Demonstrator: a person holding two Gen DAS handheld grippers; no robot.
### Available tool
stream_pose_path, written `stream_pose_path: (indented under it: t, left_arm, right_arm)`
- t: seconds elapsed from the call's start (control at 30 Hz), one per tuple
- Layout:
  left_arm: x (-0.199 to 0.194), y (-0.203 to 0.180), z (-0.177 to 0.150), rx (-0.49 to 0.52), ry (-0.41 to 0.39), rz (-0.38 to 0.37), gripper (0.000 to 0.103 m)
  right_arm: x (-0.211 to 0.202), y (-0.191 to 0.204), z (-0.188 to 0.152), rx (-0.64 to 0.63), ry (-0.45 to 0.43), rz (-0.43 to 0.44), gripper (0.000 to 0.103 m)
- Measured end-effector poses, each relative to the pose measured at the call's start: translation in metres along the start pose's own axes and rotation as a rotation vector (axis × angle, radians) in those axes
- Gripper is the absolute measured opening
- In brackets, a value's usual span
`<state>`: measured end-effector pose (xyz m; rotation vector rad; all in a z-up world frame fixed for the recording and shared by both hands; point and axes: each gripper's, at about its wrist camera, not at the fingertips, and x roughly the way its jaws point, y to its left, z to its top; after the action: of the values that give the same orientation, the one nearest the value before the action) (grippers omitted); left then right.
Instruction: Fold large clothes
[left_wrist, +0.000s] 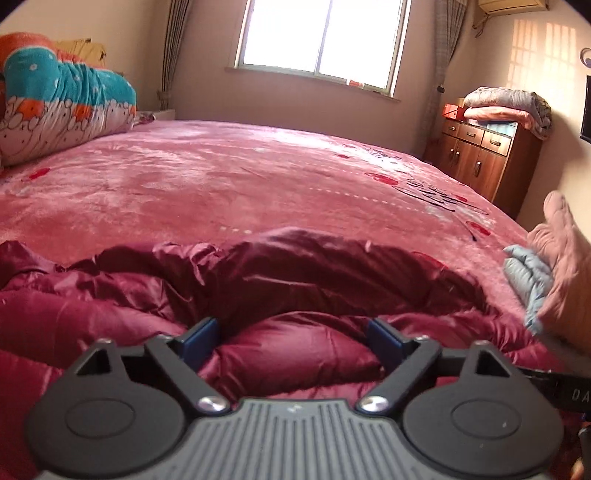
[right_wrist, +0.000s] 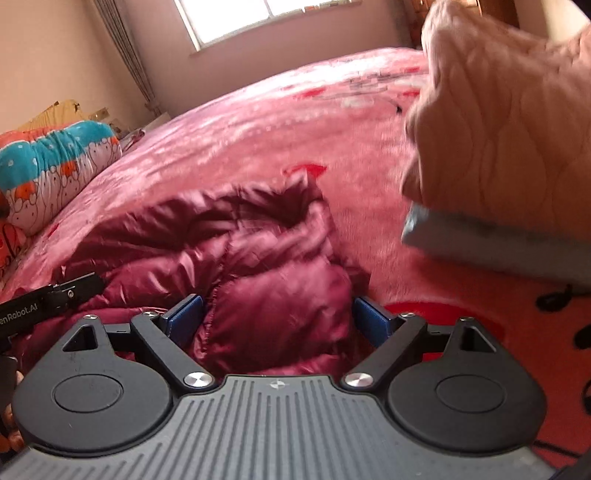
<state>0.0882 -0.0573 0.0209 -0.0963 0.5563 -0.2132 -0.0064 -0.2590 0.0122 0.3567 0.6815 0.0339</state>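
Note:
A dark red puffy down jacket (left_wrist: 229, 295) lies crumpled on the pink bed cover (left_wrist: 221, 177). My left gripper (left_wrist: 293, 341) is open, its blue pads on either side of a puffed fold of the jacket, low over it. My right gripper (right_wrist: 277, 317) is open too, over the jacket's right part (right_wrist: 266, 273), with a puffed panel between its pads. The left gripper's body (right_wrist: 48, 295) shows at the left edge of the right wrist view. The jacket's full shape is hidden by its folds.
A pale pink and light blue padded garment (right_wrist: 498, 147) lies to the right on the bed, also in the left wrist view (left_wrist: 546, 269). A rolled teal and orange quilt (left_wrist: 62, 99) lies at the far left. A wooden cabinet (left_wrist: 480, 155) stands by the window wall.

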Motion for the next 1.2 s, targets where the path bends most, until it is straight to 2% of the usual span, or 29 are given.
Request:
stream_pose_path:
  t: [0.27,0.47,0.63,0.73,0.9,0.97,1.07,1.13,1.2]
  left_arm:
    - [0.017,-0.003,-0.014,0.019,-0.012,0.016,0.097]
    - [0.019,-0.006,-0.014,0.028,0.0,0.021,0.098]
    - [0.002,-0.005,-0.001,0.008,0.027,0.021,0.098]
    - [-0.023,0.005,0.006,-0.025,0.008,0.012,0.098]
    - [-0.08,0.046,0.024,-0.077,-0.043,0.035,0.098]
    - [-0.101,0.073,0.031,-0.106,-0.052,0.06,0.098]
    - [-0.123,0.12,0.039,-0.156,-0.051,0.139,0.098]
    - [-0.131,0.153,0.038,-0.195,-0.026,0.145,0.098]
    - [-0.139,0.184,0.032,-0.255,-0.041,0.146,0.098]
  right_arm:
    - [0.012,-0.001,-0.001,-0.032,0.019,-0.006,0.103]
    - [0.013,-0.004,-0.002,-0.032,0.014,0.001,0.103]
    - [-0.002,-0.016,-0.001,0.045,0.013,0.055,0.103]
    - [-0.017,-0.024,0.003,0.061,-0.006,0.056,0.103]
    - [-0.035,-0.035,0.008,0.077,0.0,0.084,0.103]
    - [-0.039,-0.039,0.007,0.087,0.017,0.1,0.103]
    - [-0.043,-0.047,0.002,0.11,0.05,0.126,0.103]
    - [-0.04,-0.05,-0.003,0.145,0.085,0.163,0.103]
    - [-0.039,-0.059,-0.005,0.18,0.105,0.192,0.103]
